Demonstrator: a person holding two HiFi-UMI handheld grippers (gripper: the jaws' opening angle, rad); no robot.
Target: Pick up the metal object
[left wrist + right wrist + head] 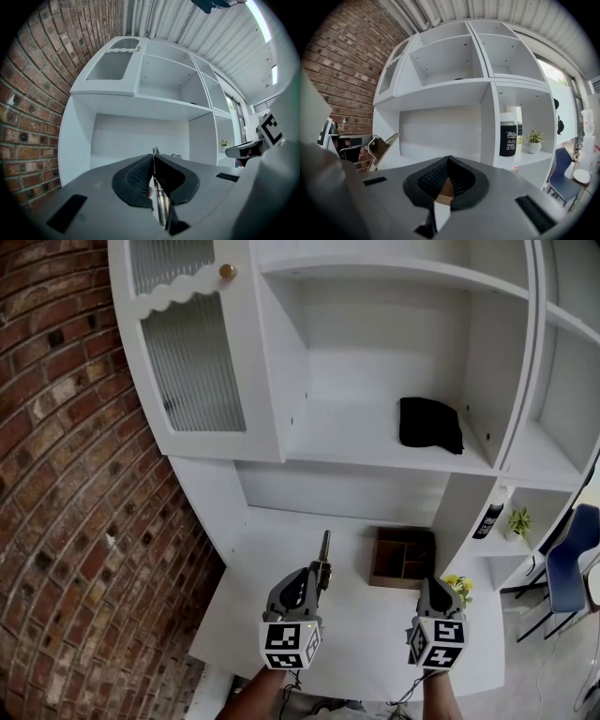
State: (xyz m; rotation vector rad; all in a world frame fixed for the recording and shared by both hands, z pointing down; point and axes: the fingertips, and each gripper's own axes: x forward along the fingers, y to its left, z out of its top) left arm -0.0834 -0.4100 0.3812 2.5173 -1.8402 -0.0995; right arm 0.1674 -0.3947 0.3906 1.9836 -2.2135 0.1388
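Left gripper (153, 158): your jaws are pinched tight on the metal object (161, 204). It's a thin flat strip, edge-on between the pads, and its tip pokes out just past the jaw tips. In the head view it's clear of the white desk (366, 622), sticking forward from the jaws.

Right gripper (449, 159): jaw tips are pressed together. There's a brown patch in the gap behind the tips; can't tell what it is.

Just right of your right jaws: yellow flowers (457, 587).

Ahead of the right jaws, slightly left: a wooden compartment tray (375, 563) on the desk. It's ahead and right of the left jaws, apart from the strip's tip.

Further ahead, right of the right jaws: a black printed can (507, 133) and a small potted plant (534, 139), side by side in a side cubby.

Above and beyond both jaws: a black cloth (429, 424) on the open shelf.

Up and left of the left jaws: a ribbed-glass cabinet door (197, 362). The brick wall (66, 474) is far left.
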